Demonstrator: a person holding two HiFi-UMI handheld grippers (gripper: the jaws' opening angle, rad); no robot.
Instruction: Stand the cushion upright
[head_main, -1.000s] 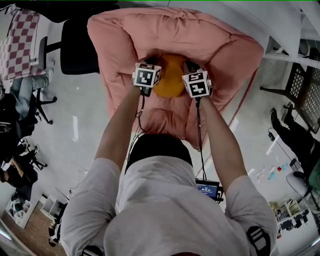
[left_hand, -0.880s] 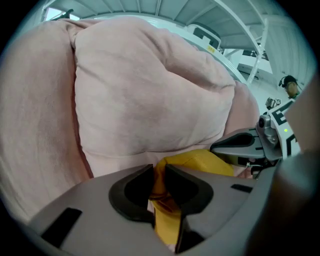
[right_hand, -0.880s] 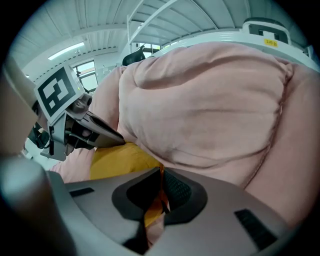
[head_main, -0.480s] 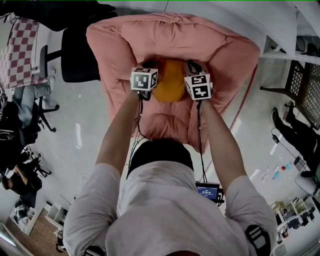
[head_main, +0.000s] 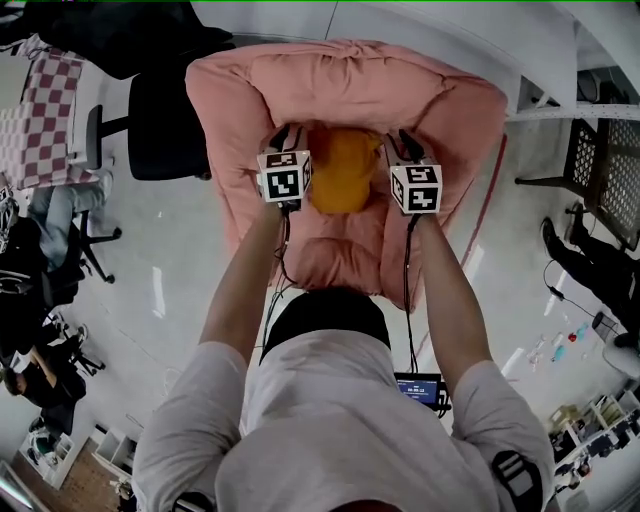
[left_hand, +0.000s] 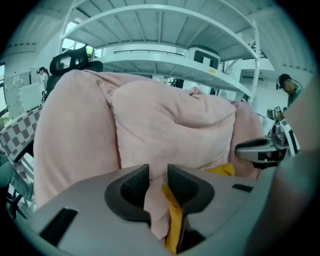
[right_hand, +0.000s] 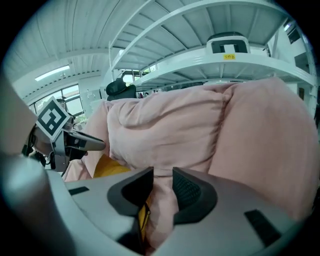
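An orange cushion (head_main: 340, 170) rests on the seat of a big pink padded sofa (head_main: 350, 70), leaning toward its backrest. My left gripper (head_main: 283, 140) is at the cushion's left edge. In the left gripper view its jaws (left_hand: 157, 175) are opening, but a fold of pink fabric and the cushion's yellow edge (left_hand: 175, 220) still fill the narrow gap and touch the pads. My right gripper (head_main: 405, 148) is at the cushion's right edge. Its jaws (right_hand: 162, 177) are opening, with pink fabric loose in the gap and a yellow strip (right_hand: 143, 215) beside the left pad.
A black office chair (head_main: 165, 130) stands left of the sofa, with a checkered cloth (head_main: 40, 105) farther left. A black lattice rack (head_main: 600, 170) stands at the right. A white shelf frame (left_hand: 160, 50) rises behind the sofa. People sit at the left edge.
Both grippers have moved up the picture toward the sofa's backrest and stand farther apart. The orange cushion has moved with them and shows a wider face.
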